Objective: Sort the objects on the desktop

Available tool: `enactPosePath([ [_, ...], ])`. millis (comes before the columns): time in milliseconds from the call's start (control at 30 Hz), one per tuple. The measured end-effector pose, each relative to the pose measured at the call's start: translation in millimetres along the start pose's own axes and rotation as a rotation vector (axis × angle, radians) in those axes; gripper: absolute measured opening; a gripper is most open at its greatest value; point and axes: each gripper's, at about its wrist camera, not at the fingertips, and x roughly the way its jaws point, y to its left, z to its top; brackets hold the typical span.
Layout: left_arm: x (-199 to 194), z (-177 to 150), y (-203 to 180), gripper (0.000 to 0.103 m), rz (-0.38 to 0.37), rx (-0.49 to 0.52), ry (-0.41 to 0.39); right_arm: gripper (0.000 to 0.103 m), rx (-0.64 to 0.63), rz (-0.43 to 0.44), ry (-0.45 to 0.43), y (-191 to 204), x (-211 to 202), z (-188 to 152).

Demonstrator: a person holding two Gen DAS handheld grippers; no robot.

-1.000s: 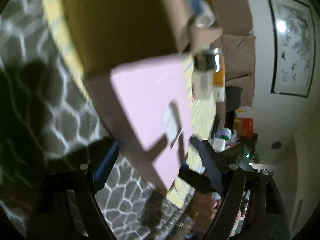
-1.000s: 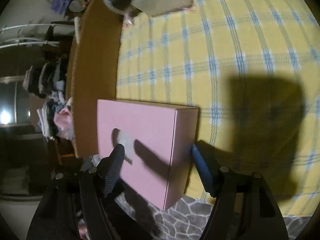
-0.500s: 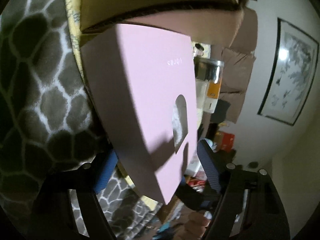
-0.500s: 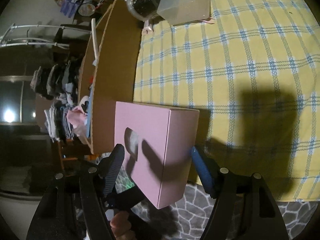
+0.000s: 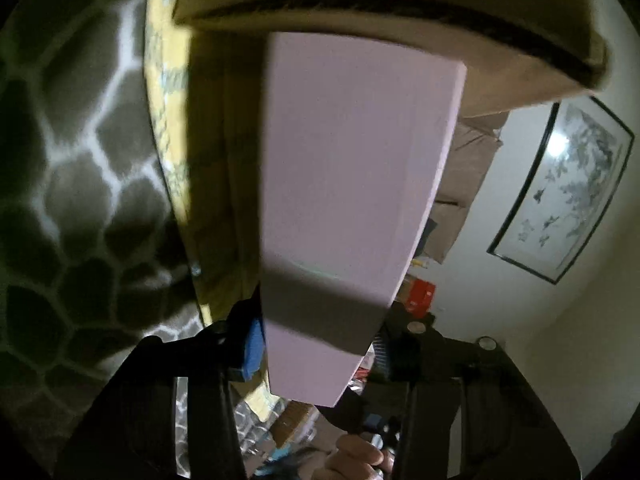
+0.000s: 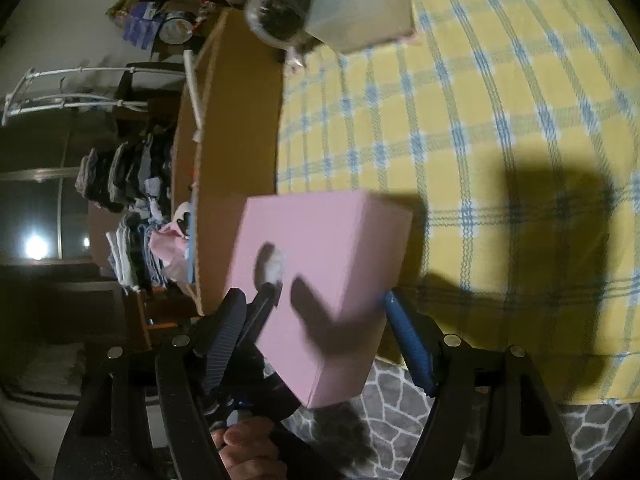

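Both tongs, left point(image 5: 316, 344) closing, right point(image 6: 316, 320) wide, around pink box point(image 6: 332, 272) over yellow checked cloth point(image 6: 480, 128), framed picture point(image 5: 564, 196) beyond.

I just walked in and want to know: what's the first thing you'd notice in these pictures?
The pink box jumps out first, held up at the edge of the yellow checked tablecloth, right beside a tall brown cardboard box. The left gripper is closing on its thin end, while the right gripper straddles it from the other side.
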Motion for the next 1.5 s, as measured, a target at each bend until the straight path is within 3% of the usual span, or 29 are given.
enactPosePath([
  [133, -7, 1, 5, 0.04, -0.029, -0.016, 0.012, 0.075, 0.102, 0.029, -0.013, -26, 11, 8],
  [267, -11, 2, 13, 0.04, -0.072, -0.053, 0.021, 0.074, 0.231, 0.213, -0.013, -48, 22, 7],
  [300, -11, 2, 13, 0.04, -0.081, -0.059, 0.025, 0.054, 0.241, 0.257, -0.032, -48, 21, 7],
  [367, -10, 1, 10, 0.038, -0.092, -0.034, 0.028, 0.047, 0.22, 0.299, -0.072, -41, 17, 7],
  [600, -12, 4, 4, 0.039, -0.119, -0.009, 0.035, 0.049, 0.112, 0.234, -0.038, -5, 24, 0],
  [733, -14, 3, -1, 0.039, -0.159, -0.007, 0.043, 0.044, 0.181, 0.281, -0.104, -6, 11, -12],
  [833, -9, 4, -6, 0.039, -0.165, -0.008, 0.039, 0.057, 0.245, 0.305, -0.188, -5, -5, -40],
  [900, -8, 3, -8, 0.039, -0.166, -0.003, 0.038, 0.059, 0.251, 0.3, -0.307, -2, -21, -60],
  [1033, -12, -2, -7, 0.039, -0.149, 0.033, 0.032, 0.052, 0.286, 0.291, -0.382, -10, -26, -70],
  [1100, -15, -6, 0, 0.039, -0.141, 0.036, 0.031, 0.044, 0.318, 0.282, -0.399, -13, -20, -70],
  [1300, -23, -1, 10, 0.039, -0.188, 0.002, 0.024, 0.043, 0.31, 0.329, -0.403, 2, -5, -74],
  [1500, -13, -8, -19, 0.039, -0.2, 0.086, 0.04, 0.041, 0.266, 0.364, -0.45, 5, -20, -77],
])
